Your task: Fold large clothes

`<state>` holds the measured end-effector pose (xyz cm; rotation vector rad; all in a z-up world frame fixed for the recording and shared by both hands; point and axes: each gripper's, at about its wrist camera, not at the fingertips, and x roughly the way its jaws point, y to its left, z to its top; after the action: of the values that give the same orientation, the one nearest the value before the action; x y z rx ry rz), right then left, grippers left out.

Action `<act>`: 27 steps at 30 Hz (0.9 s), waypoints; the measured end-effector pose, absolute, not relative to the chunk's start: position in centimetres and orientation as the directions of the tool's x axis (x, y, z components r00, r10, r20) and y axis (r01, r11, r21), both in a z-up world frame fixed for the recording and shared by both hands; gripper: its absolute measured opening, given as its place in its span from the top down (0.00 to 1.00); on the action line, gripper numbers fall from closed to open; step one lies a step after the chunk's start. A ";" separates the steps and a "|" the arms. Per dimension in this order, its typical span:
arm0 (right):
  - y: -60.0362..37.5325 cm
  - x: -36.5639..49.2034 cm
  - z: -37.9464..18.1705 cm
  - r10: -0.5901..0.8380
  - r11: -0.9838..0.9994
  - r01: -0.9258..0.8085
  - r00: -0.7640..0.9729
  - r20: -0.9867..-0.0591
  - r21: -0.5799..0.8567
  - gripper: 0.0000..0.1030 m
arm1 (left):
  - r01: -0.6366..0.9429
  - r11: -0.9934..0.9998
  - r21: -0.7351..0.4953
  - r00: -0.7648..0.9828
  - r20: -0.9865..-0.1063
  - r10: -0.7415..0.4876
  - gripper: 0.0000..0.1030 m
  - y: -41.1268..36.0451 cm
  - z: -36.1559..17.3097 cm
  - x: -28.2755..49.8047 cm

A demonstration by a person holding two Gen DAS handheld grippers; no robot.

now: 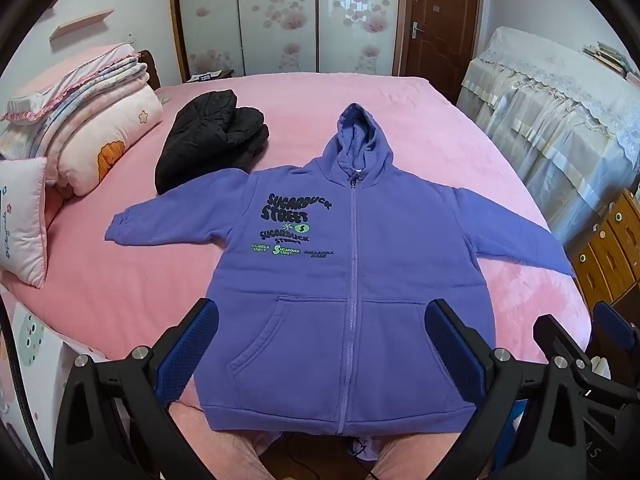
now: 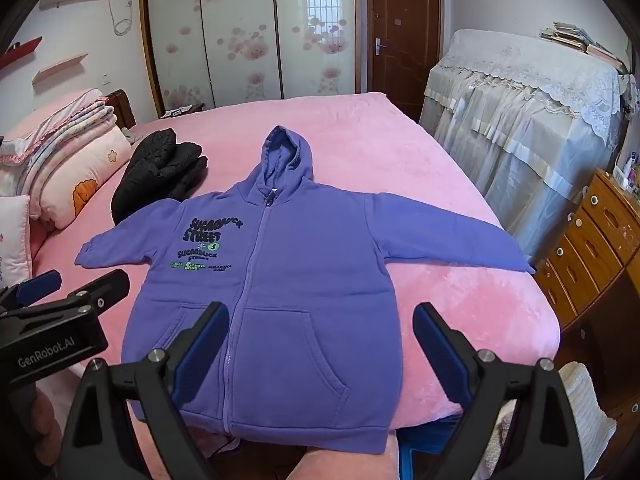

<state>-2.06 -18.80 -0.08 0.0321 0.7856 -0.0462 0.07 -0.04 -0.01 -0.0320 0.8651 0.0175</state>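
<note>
Centrally, hoodie (image 1: 352,280) lies flat, sleeves spread, ready for folding; left gripper (image 1: 320,344) and right gripper (image 2: 320,344) gape wide, empty, at lower frame.

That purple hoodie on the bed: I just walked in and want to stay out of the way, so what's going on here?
A person holds a two-finger gripper in each hand above the purple zip-up hoodie with black and green lettering. It lies flat, face up and zipped on the pink bed cover, sleeves spread. The left gripper and right gripper are both open and hold nothing, so folding has not started. A folded black quilted jacket lies beyond the hoodie's sleeve.
</note>
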 end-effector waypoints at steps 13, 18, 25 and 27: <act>-19.0 -2.3 -0.3 -0.024 0.998 0.052 0.708 -0.705 0.018 0.09 | 0.008 1.000 0.001 0.656 -0.755 -0.004 0.01 -1.4 -0.3 -0.5; -19.0 -2.9 0.2 -0.017 0.998 0.051 0.708 -0.706 0.027 0.09 | 0.007 1.000 0.001 0.656 -0.755 -0.004 0.01 -1.8 0.1 -0.7; -19.7 -3.1 0.3 -0.007 0.999 0.039 0.708 -0.706 0.030 0.09 | -0.008 1.000 -0.022 0.654 -0.756 -0.011 0.01 -1.5 0.0 -1.2; -19.7 -3.1 0.3 -0.003 0.999 0.036 0.705 -0.709 0.031 0.09 | -0.013 1.000 -0.024 0.655 -0.755 -0.009 0.01 -1.4 0.1 -1.4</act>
<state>-3.13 -19.71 0.35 0.0434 0.7885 -0.0215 -1.42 -1.39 0.07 -0.0278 0.8563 0.0019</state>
